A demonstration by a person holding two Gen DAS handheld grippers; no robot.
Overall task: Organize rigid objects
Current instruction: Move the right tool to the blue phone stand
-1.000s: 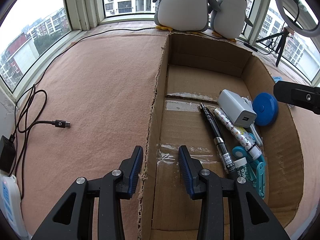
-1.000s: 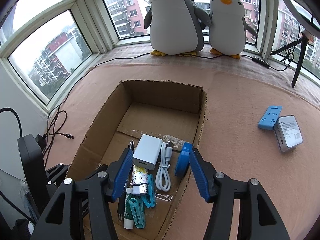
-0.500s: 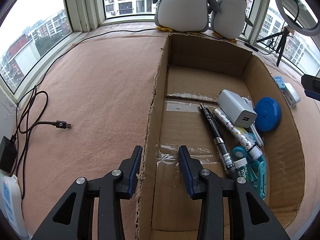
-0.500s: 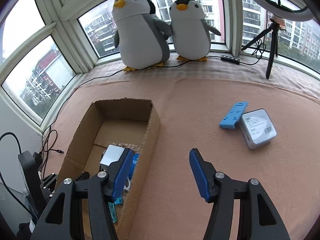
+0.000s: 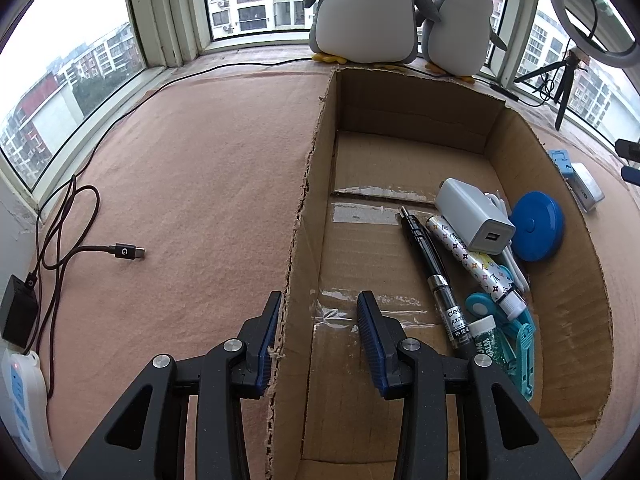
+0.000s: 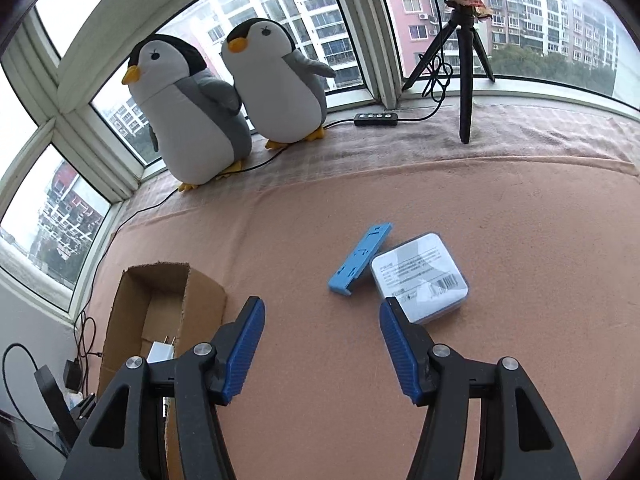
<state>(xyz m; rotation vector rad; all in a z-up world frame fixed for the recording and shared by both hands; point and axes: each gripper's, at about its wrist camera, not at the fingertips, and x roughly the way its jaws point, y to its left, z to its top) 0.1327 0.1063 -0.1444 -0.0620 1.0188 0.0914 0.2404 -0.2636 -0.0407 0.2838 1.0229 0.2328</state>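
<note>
The cardboard box [image 5: 416, 128] holds a white charger [image 5: 474, 216], a blue round disc [image 5: 536, 226], a black pen [image 5: 434, 268], a patterned tube [image 5: 476, 262] and teal clips [image 5: 520, 344]. My left gripper [image 5: 318, 332] is open, its fingers straddling the box's left wall [image 5: 298, 240]. My right gripper [image 6: 322, 344] is open and empty above the cloth, just short of a blue plastic stand [image 6: 360, 258] and a white square case [image 6: 419, 278]. Both lie outside the box, seen also in the left wrist view as the stand [image 5: 560, 162] and the case [image 5: 586, 186]. The box [image 6: 160, 304] is at the right view's lower left.
Two plush penguins [image 6: 224, 96] stand on the window ledge. A tripod [image 6: 464, 64] with a ring light and a cable remote [image 6: 376, 119] are at the back right. A USB cable [image 5: 120, 251], black adapter [image 5: 18, 314] and power strip [image 5: 22, 400] lie at the left.
My right gripper has left the box after dropping the blue disc inside, swung right and now faces the blue stand and white case. My left gripper has stayed on the box wall.
</note>
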